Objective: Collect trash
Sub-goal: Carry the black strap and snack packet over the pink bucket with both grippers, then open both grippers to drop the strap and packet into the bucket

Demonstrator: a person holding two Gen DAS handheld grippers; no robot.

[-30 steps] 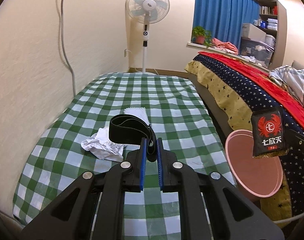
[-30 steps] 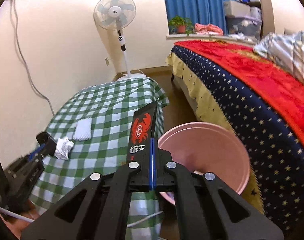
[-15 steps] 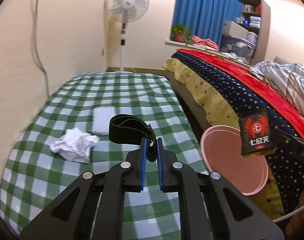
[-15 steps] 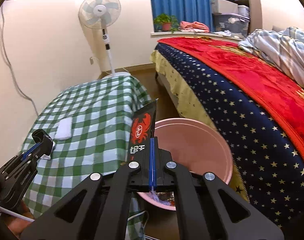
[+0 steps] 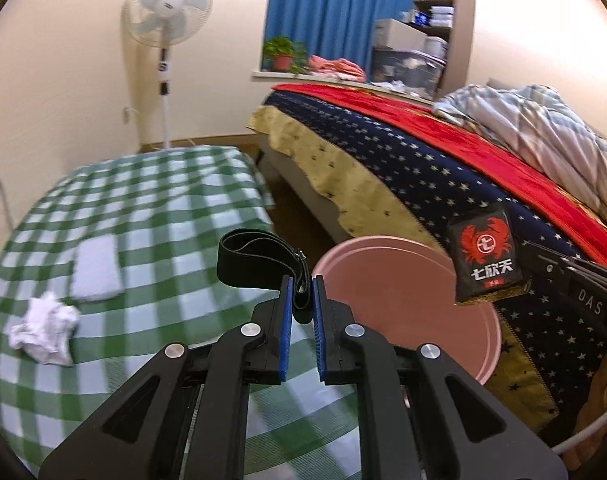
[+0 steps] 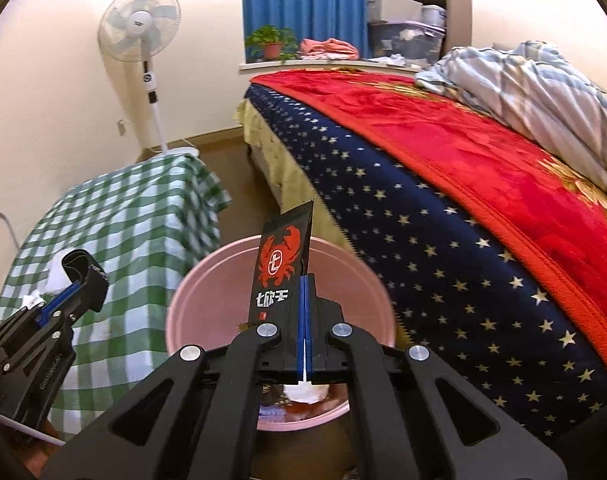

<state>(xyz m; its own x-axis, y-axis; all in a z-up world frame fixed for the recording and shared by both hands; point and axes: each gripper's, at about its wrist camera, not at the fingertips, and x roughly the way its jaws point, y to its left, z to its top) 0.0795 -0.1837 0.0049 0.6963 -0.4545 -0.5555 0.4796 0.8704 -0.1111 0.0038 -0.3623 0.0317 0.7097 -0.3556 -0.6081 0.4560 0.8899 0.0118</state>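
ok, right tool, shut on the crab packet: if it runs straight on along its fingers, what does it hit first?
Most likely the pink bin. The right tool points down over its open mouth, with the black crab packet leading, so the packet would probably meet the bin's inside or far wall first. Depth is hard to judge.

White pedestal fan (image 5: 166, 16), blue curtain (image 5: 335, 12), potted plant (image 5: 282, 54), starry bedspread (image 6: 443, 216)

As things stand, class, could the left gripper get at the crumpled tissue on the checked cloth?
Probably not yet: the left gripper is shut on a black strap, so its fingers are occupied, though the crumpled tissue lies uncovered on the checked cloth.
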